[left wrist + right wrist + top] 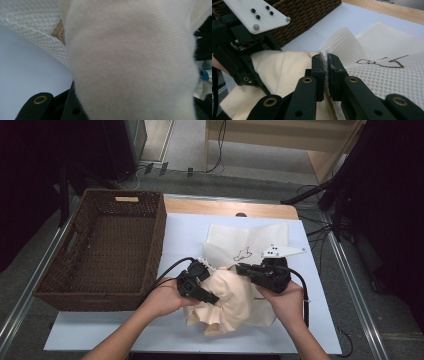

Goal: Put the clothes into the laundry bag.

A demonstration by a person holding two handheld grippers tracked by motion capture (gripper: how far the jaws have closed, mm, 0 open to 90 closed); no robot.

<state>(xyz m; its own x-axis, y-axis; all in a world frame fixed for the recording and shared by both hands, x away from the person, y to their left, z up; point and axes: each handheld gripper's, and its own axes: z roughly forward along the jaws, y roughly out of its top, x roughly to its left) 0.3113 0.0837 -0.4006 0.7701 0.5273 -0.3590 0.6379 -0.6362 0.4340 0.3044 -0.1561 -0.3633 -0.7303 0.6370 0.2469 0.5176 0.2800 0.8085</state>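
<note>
Now the right tongs (325,72) pinch the mesh bag's (382,67) upturned edge, left tongs (207,290) gripping cream cloth (227,295).

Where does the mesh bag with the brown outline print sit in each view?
High view: the mesh bag lies flat on the white mat, centre, beyond both hands.
Left gripper view: a strip of its mesh crosses the upper left, behind the cream garment.
Right gripper view: it spreads across the right half, its edge pinched in the right claw.
Shared landmark: the cream garment.
</note>
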